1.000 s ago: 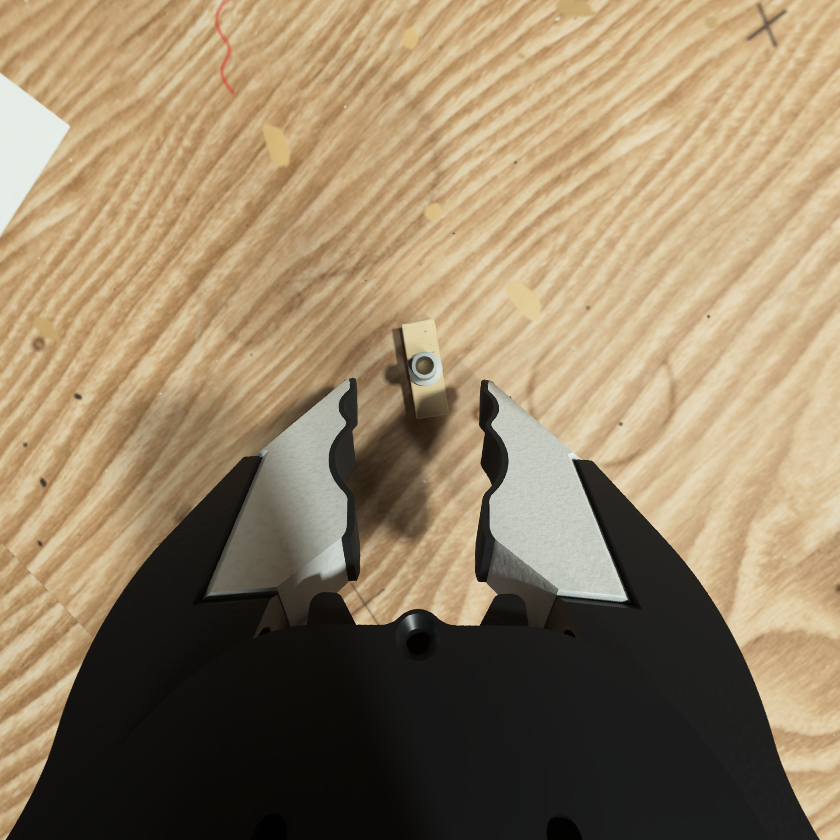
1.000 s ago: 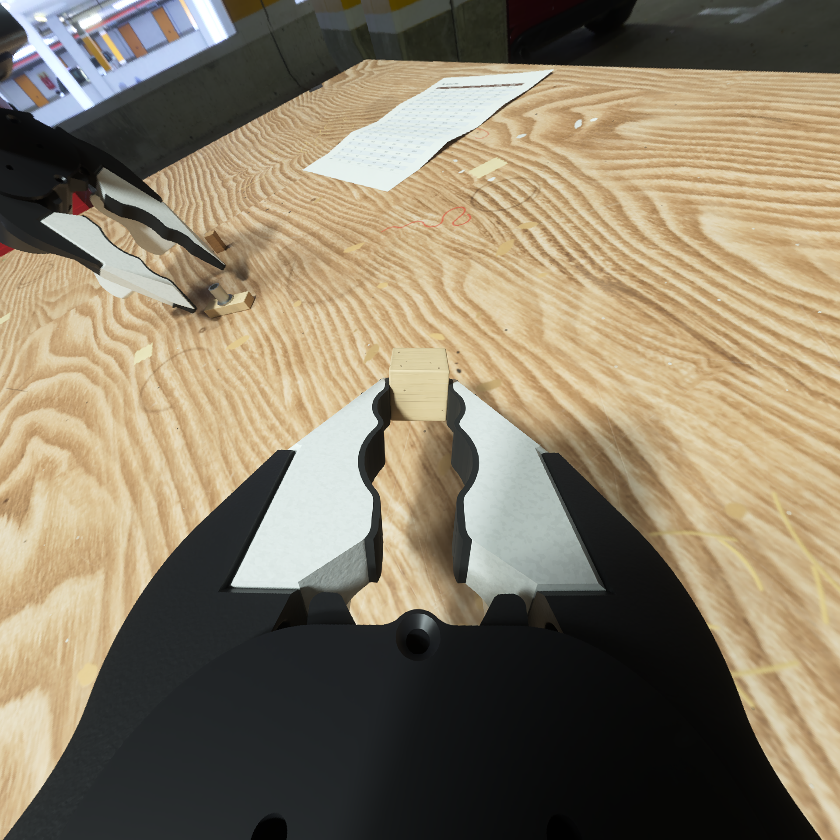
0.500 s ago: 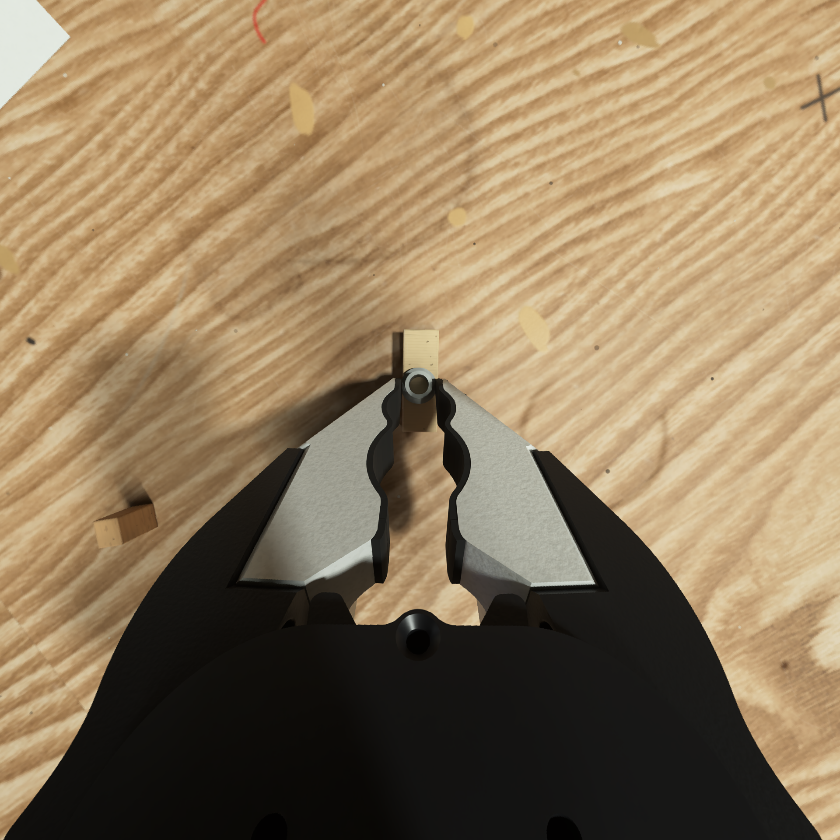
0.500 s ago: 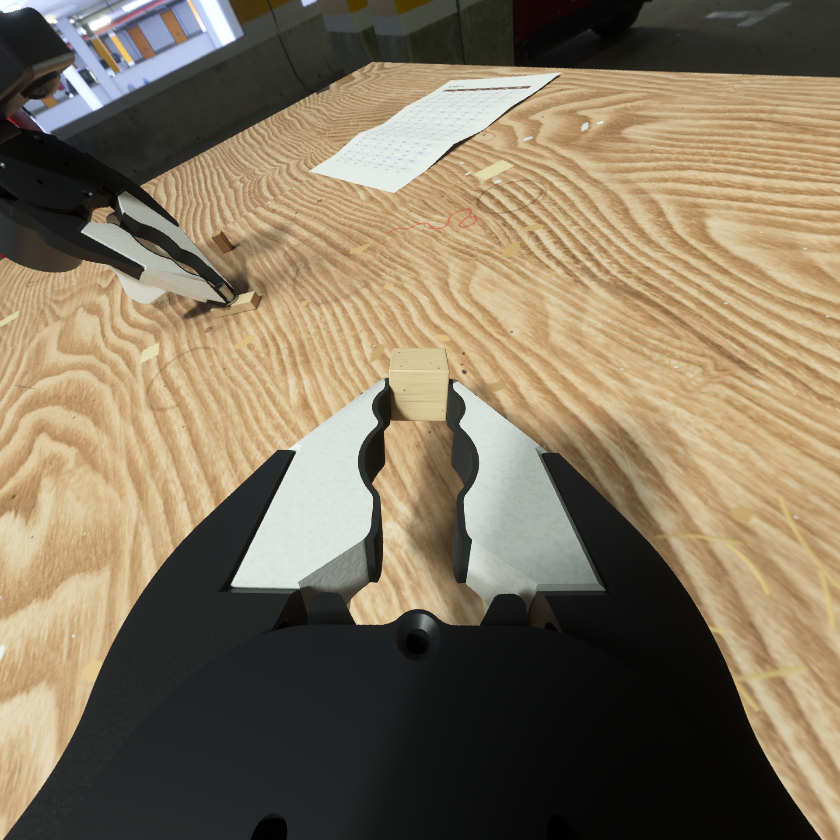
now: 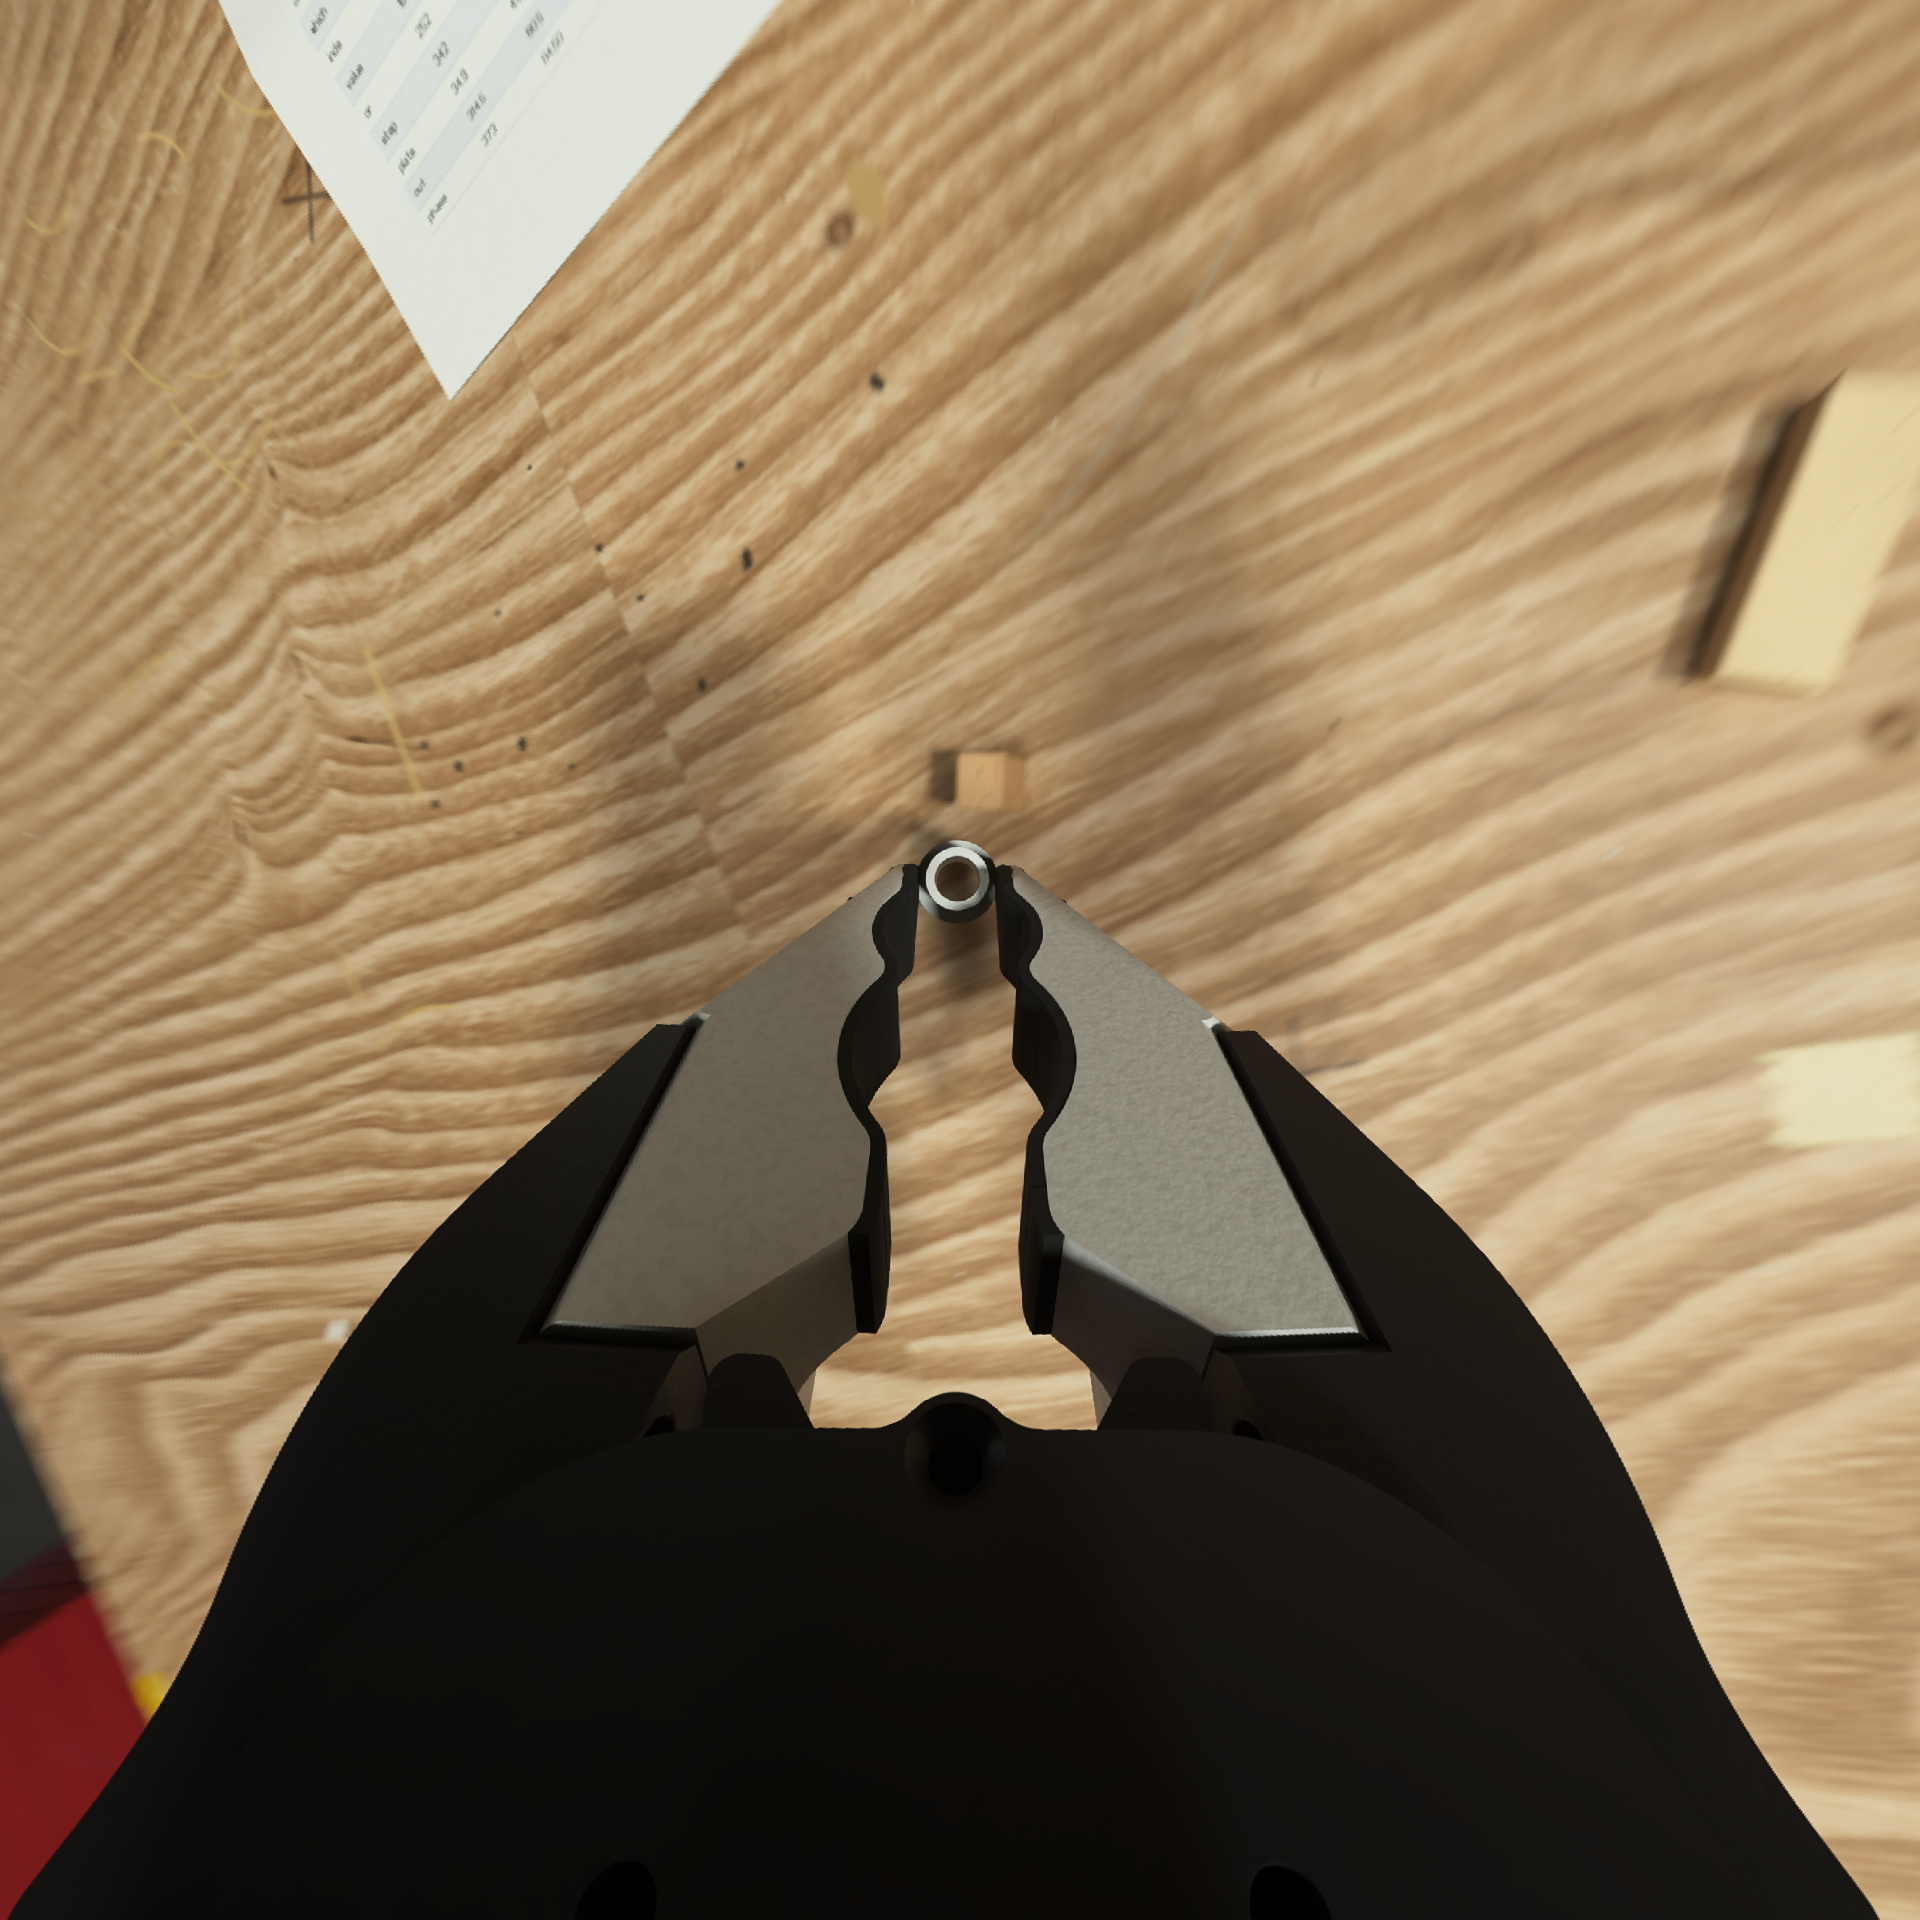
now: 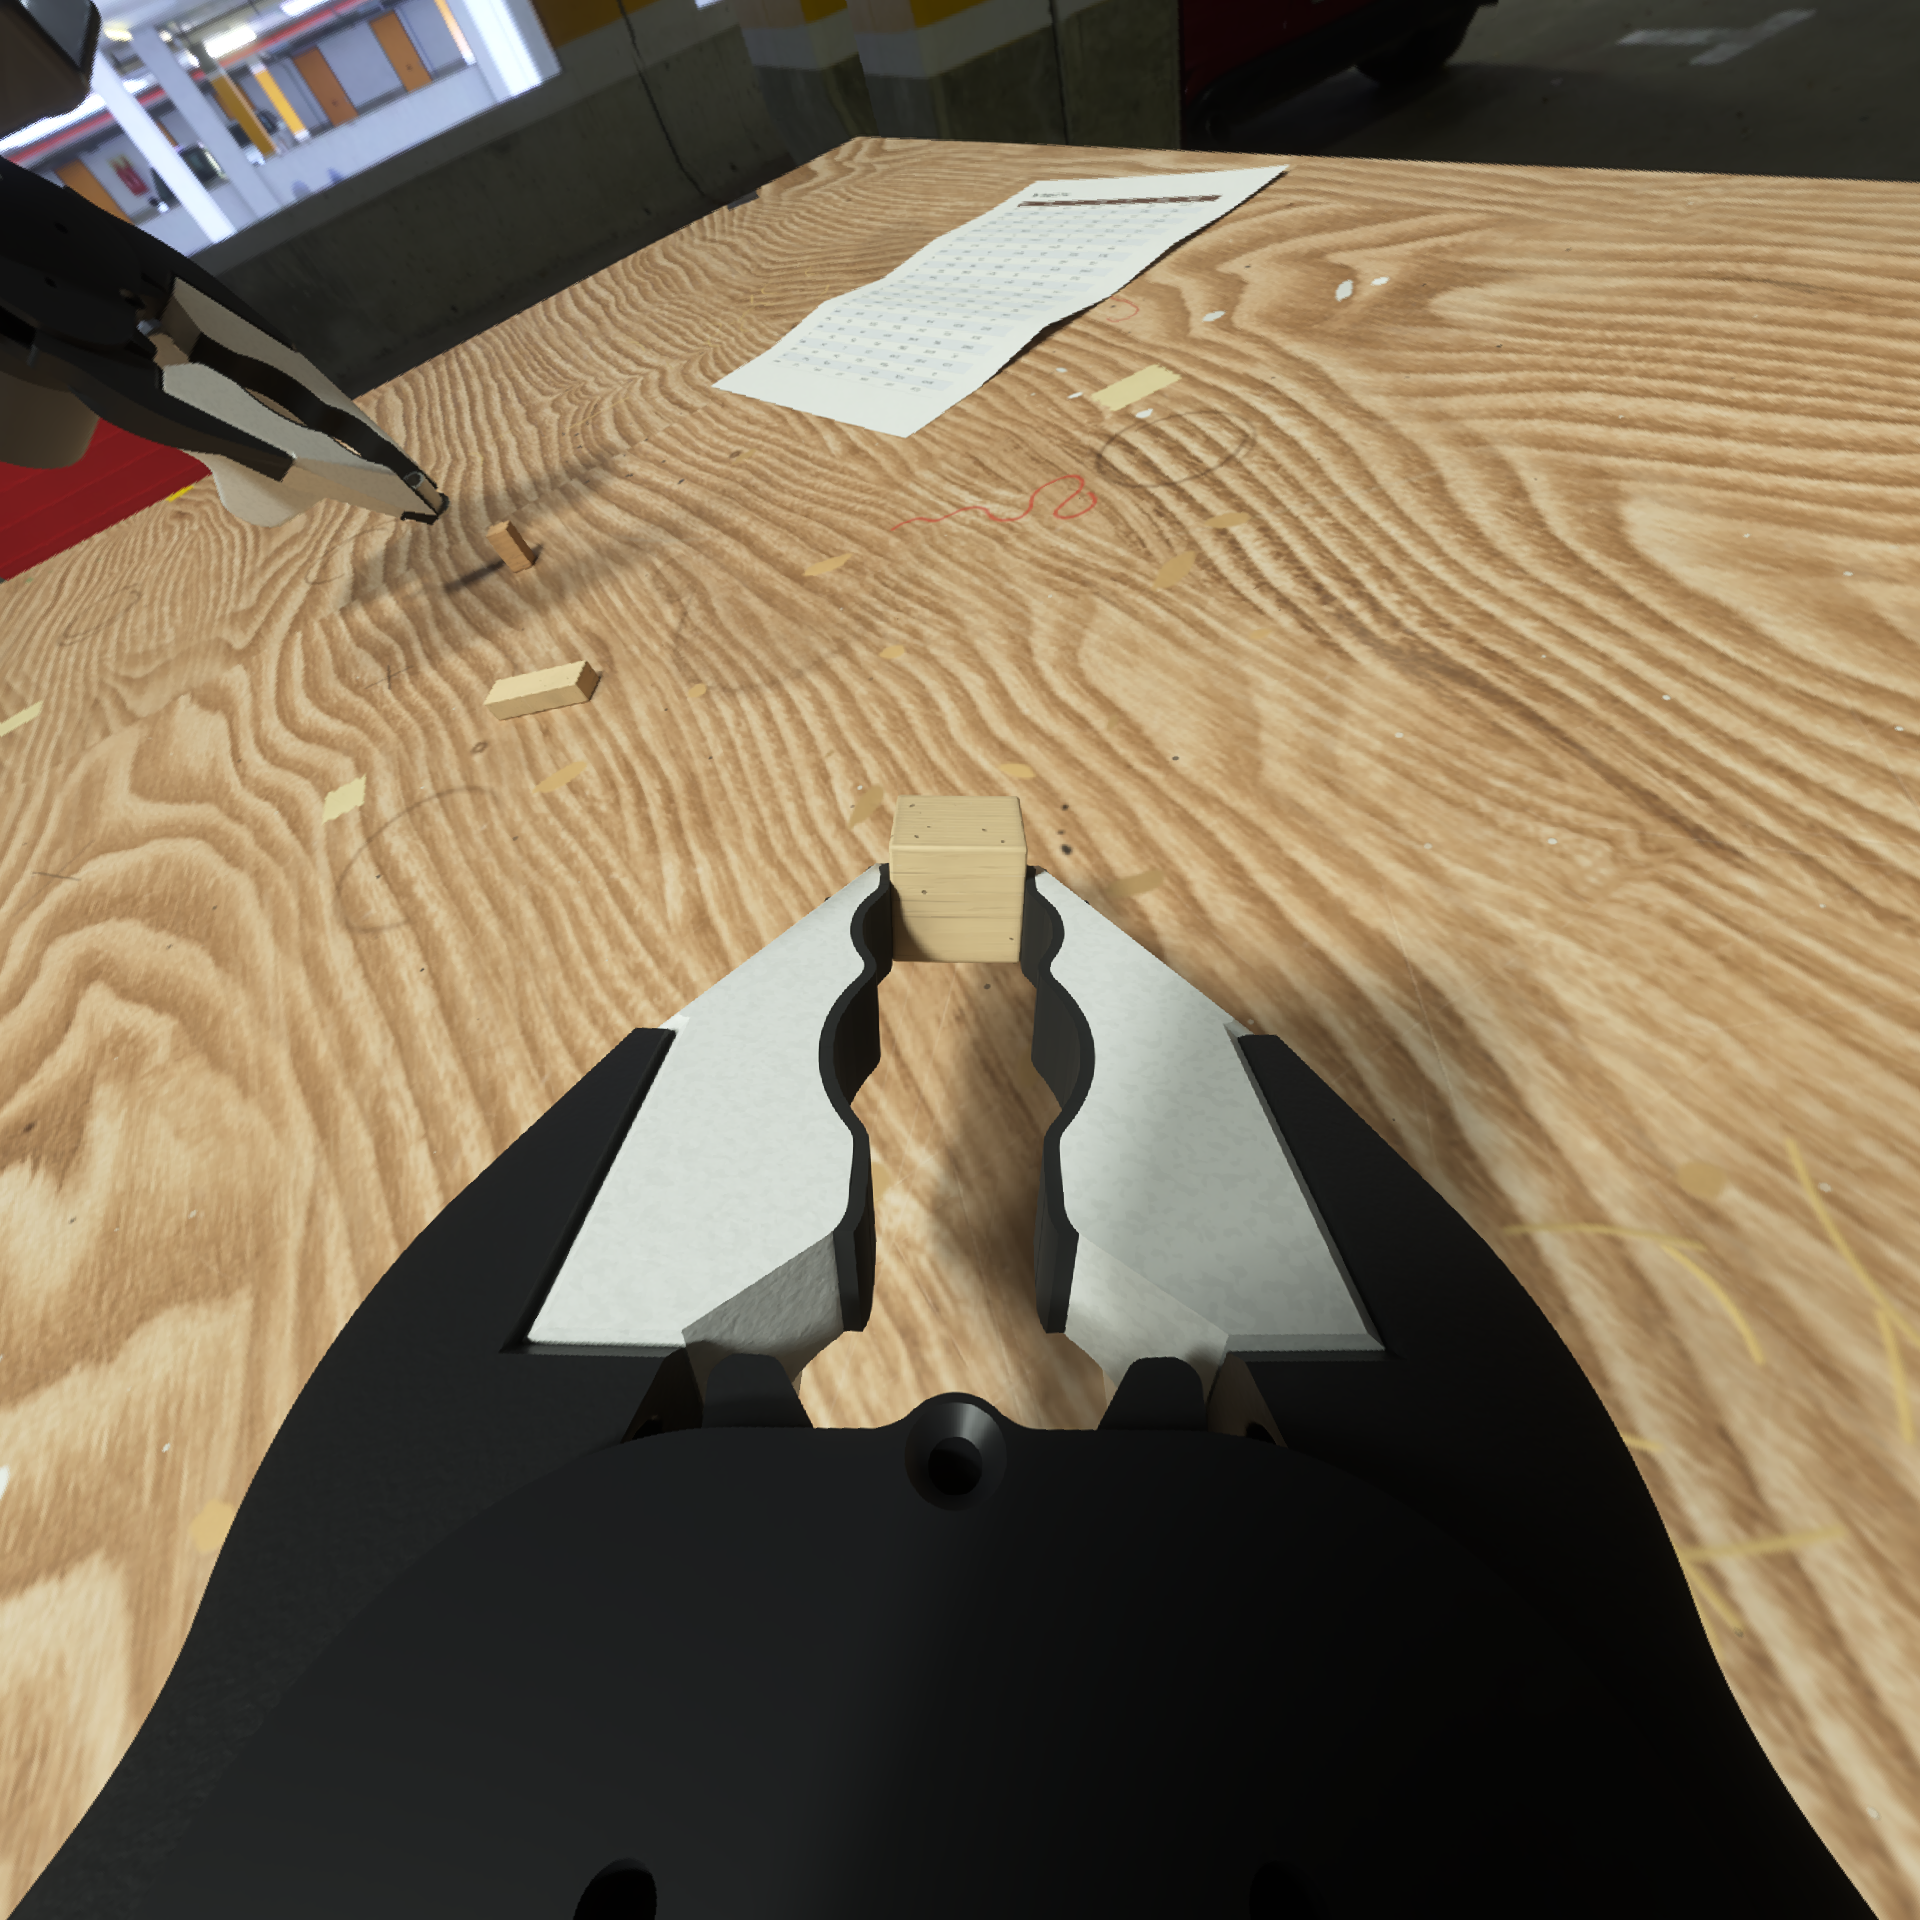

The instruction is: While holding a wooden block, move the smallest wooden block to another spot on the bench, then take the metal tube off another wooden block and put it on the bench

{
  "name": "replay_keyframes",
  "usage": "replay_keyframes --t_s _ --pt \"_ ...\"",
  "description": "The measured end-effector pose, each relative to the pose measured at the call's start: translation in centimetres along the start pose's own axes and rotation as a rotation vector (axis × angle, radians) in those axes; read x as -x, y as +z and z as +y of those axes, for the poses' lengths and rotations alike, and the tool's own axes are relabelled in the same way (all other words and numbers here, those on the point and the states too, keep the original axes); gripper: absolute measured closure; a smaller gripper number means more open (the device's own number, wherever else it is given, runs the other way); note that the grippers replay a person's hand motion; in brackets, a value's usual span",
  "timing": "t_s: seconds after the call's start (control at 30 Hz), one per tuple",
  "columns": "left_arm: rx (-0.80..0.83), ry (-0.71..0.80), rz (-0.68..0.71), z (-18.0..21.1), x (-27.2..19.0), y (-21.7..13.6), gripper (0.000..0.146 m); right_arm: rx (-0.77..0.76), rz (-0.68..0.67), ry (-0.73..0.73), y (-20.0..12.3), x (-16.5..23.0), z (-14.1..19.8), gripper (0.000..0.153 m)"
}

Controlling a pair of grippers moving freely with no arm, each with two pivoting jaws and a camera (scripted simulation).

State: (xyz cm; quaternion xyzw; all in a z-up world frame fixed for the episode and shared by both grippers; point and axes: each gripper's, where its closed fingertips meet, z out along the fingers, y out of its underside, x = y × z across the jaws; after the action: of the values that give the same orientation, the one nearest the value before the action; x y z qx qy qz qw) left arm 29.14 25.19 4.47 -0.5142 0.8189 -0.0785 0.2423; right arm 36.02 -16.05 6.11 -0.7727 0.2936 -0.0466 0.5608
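Metal glints at the tip of the left gripper: its jaws stand narrow, pinching the metal tube end-on, clear above the bench. In the right wrist view that gripper hangs at ten o'clock, just short of the smallest wooden block, while the flat wooden block lies bare nearer in, so the tube appears already lifted off its perch. Directly beyond the tube in the left view, at twelve o'clock, sits that small block. The right gripper is closed around the wooden cube, seemingly parked low to keep it held throughout. A printed sheet lies at one o'clock. Judging by this, setting the tube down remains.
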Motion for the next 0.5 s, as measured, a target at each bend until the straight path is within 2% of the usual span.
replay_keyframes --t_s 0.13,0.5 --pt "0.024 0.149 0.001 1.3 0.7 0.8 0.132 -0.003 0.006 0.007 -0.1 -0.2 0.0 0.129" --pt "0.058 0.172 0.062 1.7 0.2 3.0 0.131 0.018 0.011 0.013 0.2 -0.4 0.4 0.129"
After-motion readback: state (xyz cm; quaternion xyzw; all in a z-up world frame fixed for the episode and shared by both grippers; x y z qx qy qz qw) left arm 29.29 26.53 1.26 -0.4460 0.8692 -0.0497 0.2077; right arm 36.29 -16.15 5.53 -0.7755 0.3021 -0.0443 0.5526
